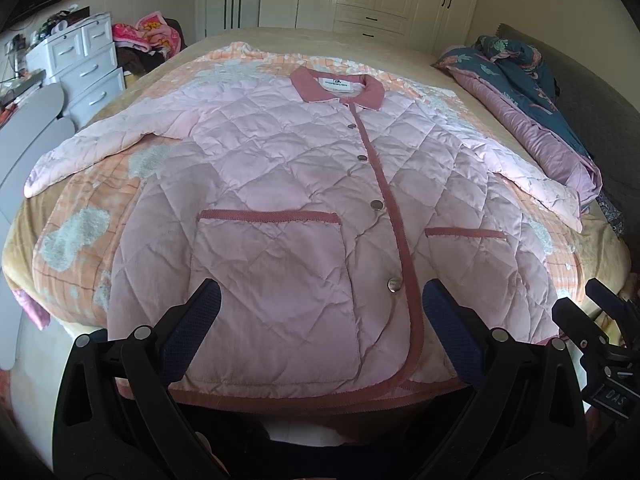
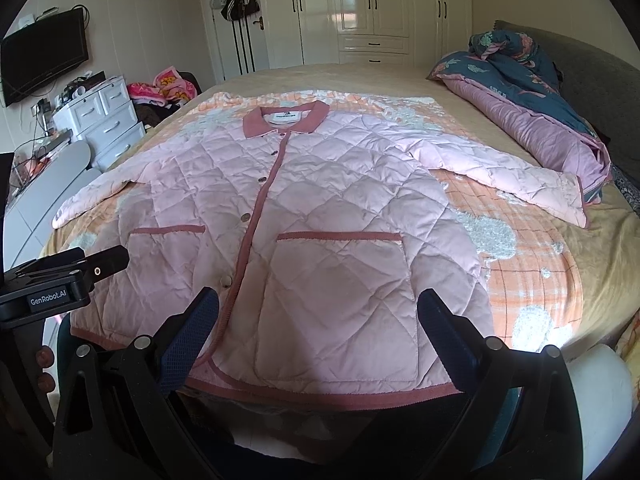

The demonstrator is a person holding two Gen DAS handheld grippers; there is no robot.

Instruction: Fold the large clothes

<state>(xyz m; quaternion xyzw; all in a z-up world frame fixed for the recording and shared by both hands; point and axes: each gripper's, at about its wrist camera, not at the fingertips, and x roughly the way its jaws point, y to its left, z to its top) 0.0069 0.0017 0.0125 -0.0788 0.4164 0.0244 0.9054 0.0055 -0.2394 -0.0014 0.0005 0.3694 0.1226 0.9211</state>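
A pink quilted jacket (image 1: 288,184) with a dark pink collar, trim and two front pockets lies flat, front up and buttoned, on the bed, sleeves spread to both sides. It also shows in the right wrist view (image 2: 320,216). My left gripper (image 1: 320,300) is open and empty, hovering over the hem near the left pocket. My right gripper (image 2: 318,304) is open and empty over the hem by the right pocket. The right gripper shows at the right edge of the left wrist view (image 1: 600,320), and the left gripper at the left edge of the right wrist view (image 2: 72,276).
The jacket rests on an orange checked blanket (image 2: 532,280) over a beige bedspread (image 2: 360,76). A rolled blue and purple quilt (image 2: 532,112) lies at the bed's right side. White drawers (image 2: 104,120) with clutter stand left; wardrobes (image 2: 372,4) stand behind.
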